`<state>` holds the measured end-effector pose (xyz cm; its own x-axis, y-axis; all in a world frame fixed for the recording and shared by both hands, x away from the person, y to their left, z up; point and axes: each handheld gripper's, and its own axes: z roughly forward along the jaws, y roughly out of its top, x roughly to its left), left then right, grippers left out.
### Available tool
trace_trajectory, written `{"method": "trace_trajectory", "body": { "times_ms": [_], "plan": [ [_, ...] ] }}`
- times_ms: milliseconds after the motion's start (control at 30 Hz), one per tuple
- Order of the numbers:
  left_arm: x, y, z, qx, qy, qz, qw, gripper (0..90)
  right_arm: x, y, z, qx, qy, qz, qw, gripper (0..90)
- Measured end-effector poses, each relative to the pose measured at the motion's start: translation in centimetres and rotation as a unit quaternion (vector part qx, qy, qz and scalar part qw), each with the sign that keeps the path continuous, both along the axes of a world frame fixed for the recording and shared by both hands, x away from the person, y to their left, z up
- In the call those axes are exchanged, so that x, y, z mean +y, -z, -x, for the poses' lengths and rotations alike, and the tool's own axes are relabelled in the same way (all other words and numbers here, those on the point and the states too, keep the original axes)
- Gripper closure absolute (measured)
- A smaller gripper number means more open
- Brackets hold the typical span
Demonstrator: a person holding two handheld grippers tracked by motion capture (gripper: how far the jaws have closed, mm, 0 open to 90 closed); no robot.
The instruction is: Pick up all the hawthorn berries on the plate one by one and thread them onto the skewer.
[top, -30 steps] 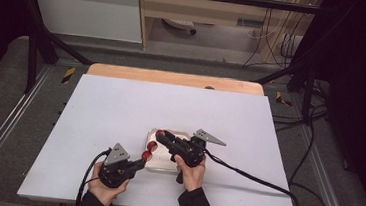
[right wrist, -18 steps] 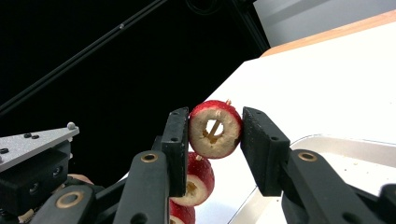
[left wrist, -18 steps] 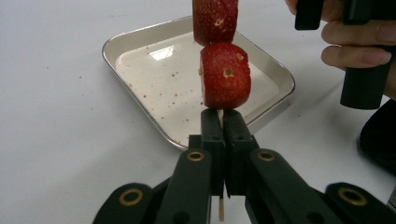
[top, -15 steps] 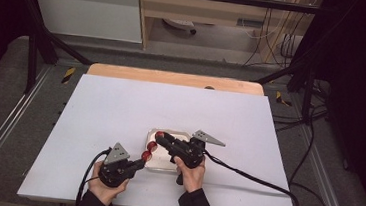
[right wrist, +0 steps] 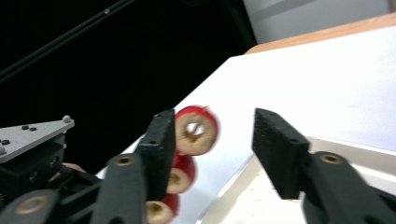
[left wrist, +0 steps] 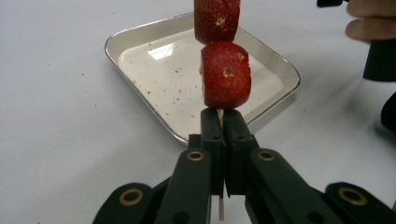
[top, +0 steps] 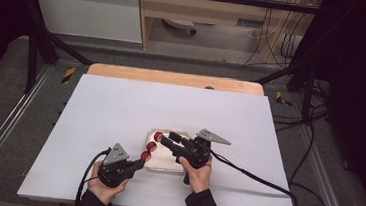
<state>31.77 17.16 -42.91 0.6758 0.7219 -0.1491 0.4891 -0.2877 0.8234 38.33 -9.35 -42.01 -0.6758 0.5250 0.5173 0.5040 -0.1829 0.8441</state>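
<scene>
Now, taking the metal tray (top: 165, 164) near the front middle of the white table (top: 120, 107) as our landmark, we start at its left. Just off the tray's left edge our left gripper (top: 135, 165) has its jaws pressed tight on the bare end of a thin wooden skewer (left wrist: 221, 211). In the left gripper view the stick rises from between the jaws with red fruit slices (left wrist: 226, 74) threaded on it, one above the other, hanging over the tray's near rim. The tray itself holds only a scatter of reddish crumbs.

Over the tray's left part our right gripper (top: 163, 140) points toward the top of the skewer. Its jaws have just been opening; in the right gripper view they stand apart, with the topmost fruit slice (right wrist: 196, 129) lying against the left jaw and clear space between it and the other. Further slices show below it on the stick.
</scene>
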Motion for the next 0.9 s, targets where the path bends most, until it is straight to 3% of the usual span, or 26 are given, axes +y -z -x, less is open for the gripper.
{"method": "trace_trajectory", "body": {
  "times_ms": [100, 233, 433, 533, 600, 700, 900],
  "plan": [
    [0.2, 0.0, -0.1, -0.002, -0.003, -0.004, 1.0, 88.5, -1.2, -0.1, -0.1, 0.0, 0.004, 0.042, 0.9991, 34.0],
    [0.4, -0.2, -0.2, -0.006, 0.003, -0.01, 0.9999, 88.4, -2.4, 0.5, -0.2, 0.006, -0.001, 0.113, 0.9936, 21.2],
    [0.7, -0.4, -0.4, -0.006, 0.01, -0.02, 0.9997, 88.3, -3.9, 1.2, -0.1, 0.004, -0.007, 0.19, 0.9818, 7.4],
    [0.8, -0.6, -0.5, -0.004, 0.011, -0.023, 0.9997, 88.2, -4.8, 1.3, 0.1, -0.002, -0.012, 0.234, 0.9722, 4.8],
    [0.9, -0.8, -0.6, -0.003, 0.013, -0.024, 0.9996, 88.2, -5.5, 1.4, 0.2, 0.004, -0.018, 0.251, 0.9679, 4.0],
    [0.9, -1.1, -0.9, 0.001, 0.016, -0.026, 0.9995, 88.1, -6.5, 1.6, 0.4, 0.011, -0.013, 0.266, 0.9639, 2.1],
    [0.6, -2.2, -1.8, 0.01, 0.025, -0.035, 0.999, 88.0, -8.9, 2.0, 0.8, 0.016, -0.004, 0.281, 0.9594, 0.9]
  ]
}}
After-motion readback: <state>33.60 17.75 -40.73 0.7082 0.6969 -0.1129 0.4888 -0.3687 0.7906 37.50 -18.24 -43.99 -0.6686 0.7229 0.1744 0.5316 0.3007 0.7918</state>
